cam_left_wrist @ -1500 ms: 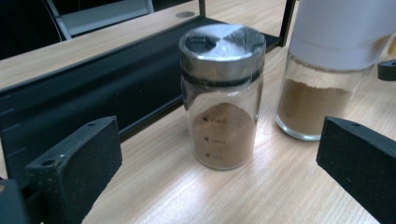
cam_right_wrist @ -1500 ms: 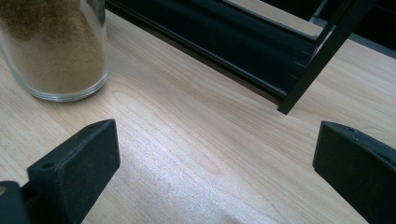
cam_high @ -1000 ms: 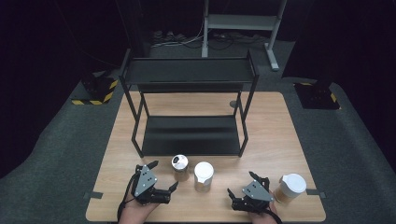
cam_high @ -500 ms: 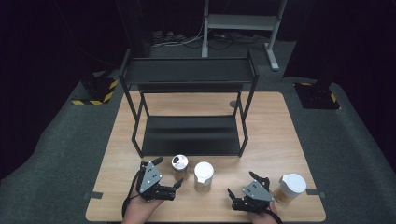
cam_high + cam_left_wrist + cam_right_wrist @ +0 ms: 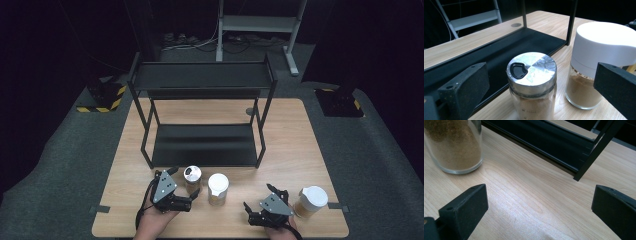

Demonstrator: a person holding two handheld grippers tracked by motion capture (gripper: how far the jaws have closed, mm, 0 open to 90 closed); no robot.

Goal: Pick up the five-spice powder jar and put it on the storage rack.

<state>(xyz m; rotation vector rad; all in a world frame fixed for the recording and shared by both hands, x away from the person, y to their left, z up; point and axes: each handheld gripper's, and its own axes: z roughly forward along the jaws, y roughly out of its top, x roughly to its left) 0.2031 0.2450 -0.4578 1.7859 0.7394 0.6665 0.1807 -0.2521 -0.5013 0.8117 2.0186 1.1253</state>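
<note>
A glass jar with a silver lid point(image 5: 192, 175) point(image 5: 532, 75) holds brown powder and stands just in front of the black rack. My left gripper point(image 5: 184, 187) point(image 5: 541, 82) is open, its jaws standing on either side of this jar without touching it. To the jar's right stands a white-lidded jar point(image 5: 218, 188) point(image 5: 596, 57) of brown powder. My right gripper point(image 5: 259, 198) point(image 5: 539, 205) is open over bare wood, with the base of the white-lidded jar point(image 5: 454, 147) off to its left.
A black two-tier rack point(image 5: 202, 145) point(image 5: 596, 152) takes up the middle of the wooden table point(image 5: 290, 135). Another white-lidded jar point(image 5: 311, 201) stands near the front right corner, beside my right gripper. Dark floor surrounds the table.
My left gripper has moved forward and to the right, bringing its jaws around the silver-lidded jar. The right gripper has hardly moved.
</note>
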